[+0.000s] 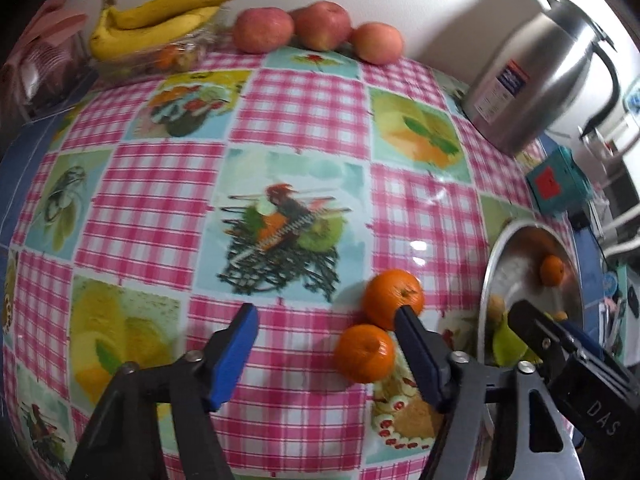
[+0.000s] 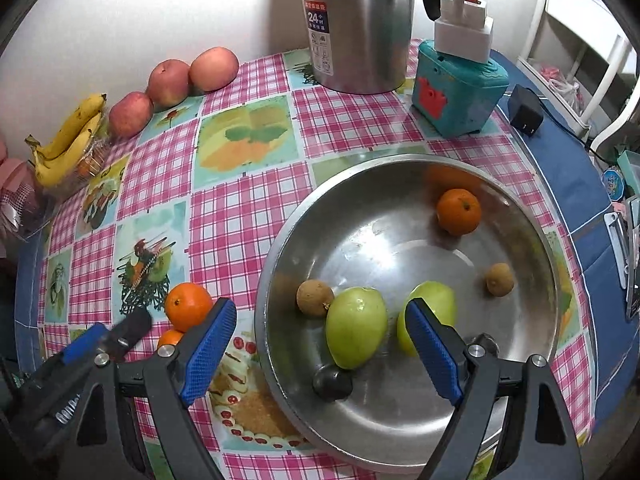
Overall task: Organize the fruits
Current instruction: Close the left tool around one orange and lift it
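Two small round oranges sit touching each other on the pink-checked fruit-print tablecloth (image 1: pixel 304 112), just outside the rim of the wide stainless-steel bowl (image 2: pixel 536 280): the nearer orange (image 1: pixel 365 354) and the farther orange (image 1: pixel 394 298). Both lie at about three o'clock from the left gripper (image 1: pixel 326 318), whose blue-padded jaws stand apart with nothing between them; the right-hand pad overlaps the farther orange in the left wrist view, though contact cannot be confirmed. Being round, the oranges offer no long axis to line up with. The left hand is clearly the nearer one, so a small shift toward three o'clock would likely put an orange between the pads. The right gripper (image 2: pixel 320 340) hovers over the bowl with jaws wide and empty, above two green fruits, two small brown ones, one dark one and a third orange (image 2: pixel 458 211). Three red apples (image 1: pixel 316 26) and yellow bananas (image 1: pixel 160 16) wait at twelve o'clock by the wall.
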`<state>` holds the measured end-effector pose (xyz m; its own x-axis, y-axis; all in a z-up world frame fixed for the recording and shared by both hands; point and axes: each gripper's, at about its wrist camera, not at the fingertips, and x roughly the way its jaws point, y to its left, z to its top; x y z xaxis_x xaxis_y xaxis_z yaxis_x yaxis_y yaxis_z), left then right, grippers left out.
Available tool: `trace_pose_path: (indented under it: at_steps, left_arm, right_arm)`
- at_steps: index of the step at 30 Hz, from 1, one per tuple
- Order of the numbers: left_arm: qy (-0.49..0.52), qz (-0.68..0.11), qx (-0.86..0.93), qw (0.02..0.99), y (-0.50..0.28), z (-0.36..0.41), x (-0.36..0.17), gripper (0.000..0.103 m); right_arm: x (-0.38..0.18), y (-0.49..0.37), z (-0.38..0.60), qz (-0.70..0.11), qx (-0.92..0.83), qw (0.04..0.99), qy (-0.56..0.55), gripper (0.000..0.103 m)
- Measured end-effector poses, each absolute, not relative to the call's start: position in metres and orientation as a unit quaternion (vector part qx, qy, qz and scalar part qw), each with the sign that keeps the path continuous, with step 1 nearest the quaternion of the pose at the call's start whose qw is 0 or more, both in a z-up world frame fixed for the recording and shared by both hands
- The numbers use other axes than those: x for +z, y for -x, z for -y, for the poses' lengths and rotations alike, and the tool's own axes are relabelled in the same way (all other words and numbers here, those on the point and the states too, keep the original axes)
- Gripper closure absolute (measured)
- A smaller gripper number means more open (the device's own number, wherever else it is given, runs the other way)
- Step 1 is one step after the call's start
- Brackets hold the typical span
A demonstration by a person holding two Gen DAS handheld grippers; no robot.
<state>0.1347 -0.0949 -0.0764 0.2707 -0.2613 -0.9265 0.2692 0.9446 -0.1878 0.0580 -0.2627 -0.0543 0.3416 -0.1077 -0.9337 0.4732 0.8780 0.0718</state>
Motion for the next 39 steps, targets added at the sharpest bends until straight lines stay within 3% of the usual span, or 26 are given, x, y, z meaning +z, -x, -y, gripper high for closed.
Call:
trace_pose_path:
  at_steps: [6,8,13,16,39]
  left_arm:
    - [-0.020,-0.592,-0.188,0.784,-0.128,0.113,-0.084,0.039]
    - [-0.031,-0.594,-0.193,0.781,-0.125,0.120,-0.086,0.048]
    - [-0.047,-0.596,-0.193,0.778,-0.122,0.130,-0.090,0.055]
    - [-0.046,-0.597,-0.191,0.778,-0.123,0.130,-0.090,0.065]
    - [0.068,-0.588,-0.151,0.791,-0.144,0.061,-0.069,0.066]
  right_arm:
    - [-0.055,-0.057,0.264,-0.543,-0.183,0.801,-0.174,0.016]
    - [-0.055,-0.057,0.263,-0.544,-0.182,0.800,-0.175,0.016]
    - [-0.055,-0.058,0.262,-0.544,-0.181,0.801,-0.174,0.016]
    - [-0.055,-0.057,0.263,-0.543,-0.182,0.801,-0.175,0.016]
    - [-0.055,-0.065,0.246,-0.539,-0.146,0.812,-0.170,0.017]
